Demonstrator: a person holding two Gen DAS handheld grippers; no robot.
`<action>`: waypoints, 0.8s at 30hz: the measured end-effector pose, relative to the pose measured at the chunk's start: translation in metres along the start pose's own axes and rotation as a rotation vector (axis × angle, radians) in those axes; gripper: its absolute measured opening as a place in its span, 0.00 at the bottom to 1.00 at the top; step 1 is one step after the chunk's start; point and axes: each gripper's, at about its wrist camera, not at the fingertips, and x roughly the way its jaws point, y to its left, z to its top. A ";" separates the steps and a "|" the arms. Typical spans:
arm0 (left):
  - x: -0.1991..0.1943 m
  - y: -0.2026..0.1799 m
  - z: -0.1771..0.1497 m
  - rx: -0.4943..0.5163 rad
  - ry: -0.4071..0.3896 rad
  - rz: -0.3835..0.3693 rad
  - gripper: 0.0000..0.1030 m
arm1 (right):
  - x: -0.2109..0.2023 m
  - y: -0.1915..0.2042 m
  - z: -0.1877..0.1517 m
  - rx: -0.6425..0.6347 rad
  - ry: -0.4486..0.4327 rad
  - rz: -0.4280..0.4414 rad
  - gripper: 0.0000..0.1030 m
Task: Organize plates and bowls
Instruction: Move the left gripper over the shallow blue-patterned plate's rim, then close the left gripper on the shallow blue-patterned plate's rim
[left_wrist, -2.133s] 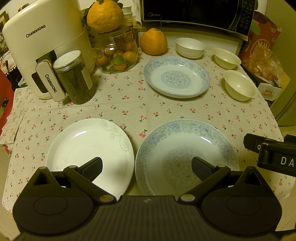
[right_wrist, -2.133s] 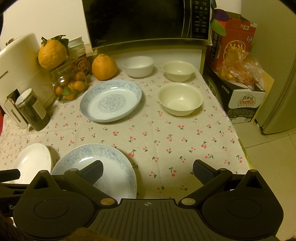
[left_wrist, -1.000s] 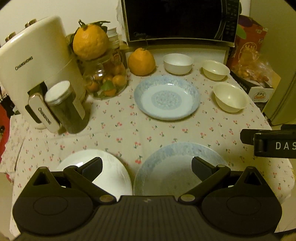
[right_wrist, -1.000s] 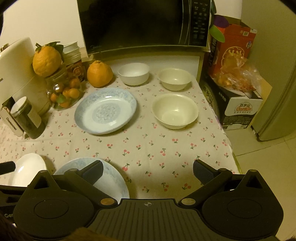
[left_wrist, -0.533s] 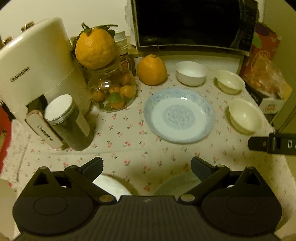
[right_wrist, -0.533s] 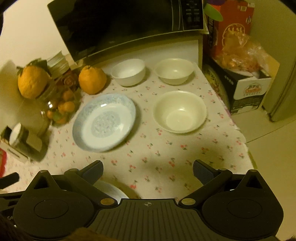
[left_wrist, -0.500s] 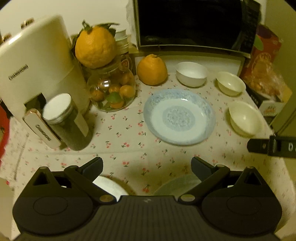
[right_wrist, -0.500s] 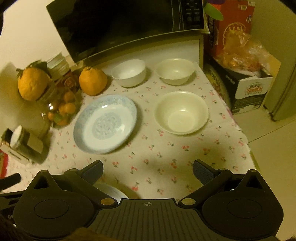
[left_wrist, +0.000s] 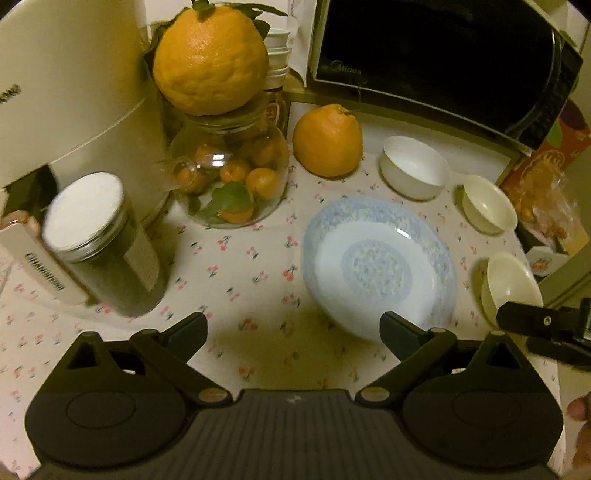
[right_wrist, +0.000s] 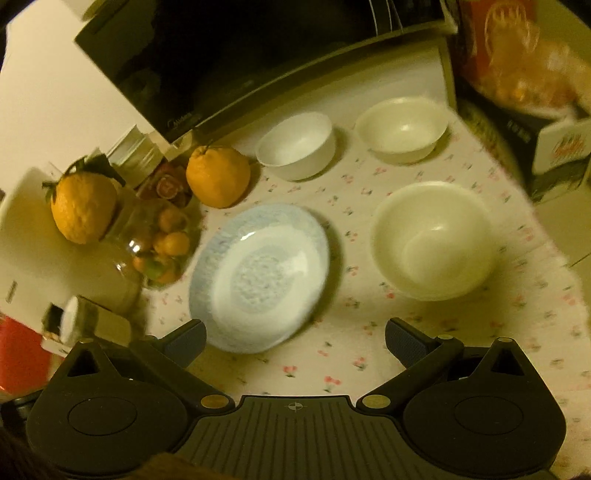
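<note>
A blue-patterned plate (left_wrist: 376, 266) (right_wrist: 258, 277) lies in the middle of the cherry-print tablecloth. Behind it stand a white bowl (left_wrist: 413, 166) (right_wrist: 295, 146) and a cream bowl (left_wrist: 487, 203) (right_wrist: 402, 129). A second, larger cream bowl (left_wrist: 511, 280) (right_wrist: 432, 240) sits to the plate's right. My left gripper (left_wrist: 291, 328) hovers just short of the plate's near-left rim, its jaws closing with nothing between them. My right gripper (right_wrist: 295, 336) is open and empty, near the plate's front edge. One of its fingers (left_wrist: 532, 319) shows at the right of the left wrist view.
A black microwave (left_wrist: 443, 66) lines the back. At the left are a loose orange (left_wrist: 327, 142), a glass jar of small oranges (left_wrist: 229, 184) topped by a big orange (left_wrist: 210, 59), a white appliance (left_wrist: 74, 92) and a metal-lidded jar (left_wrist: 96, 243). An orange carton (right_wrist: 517, 55) stands past the table's right edge.
Both grippers have moved forward over the table towards the blue plate. The two nearer plates have slipped out of view beneath them. The right wrist view has rolled.
</note>
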 end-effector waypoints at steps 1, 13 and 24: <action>0.005 0.002 0.002 -0.006 0.001 -0.013 0.92 | 0.005 -0.004 0.001 0.027 0.007 0.031 1.00; 0.052 0.003 0.009 -0.039 -0.028 -0.073 0.57 | 0.050 -0.018 0.010 0.142 0.031 0.138 0.92; 0.072 0.006 0.011 -0.061 -0.039 -0.100 0.26 | 0.069 -0.026 0.015 0.173 -0.002 0.097 0.55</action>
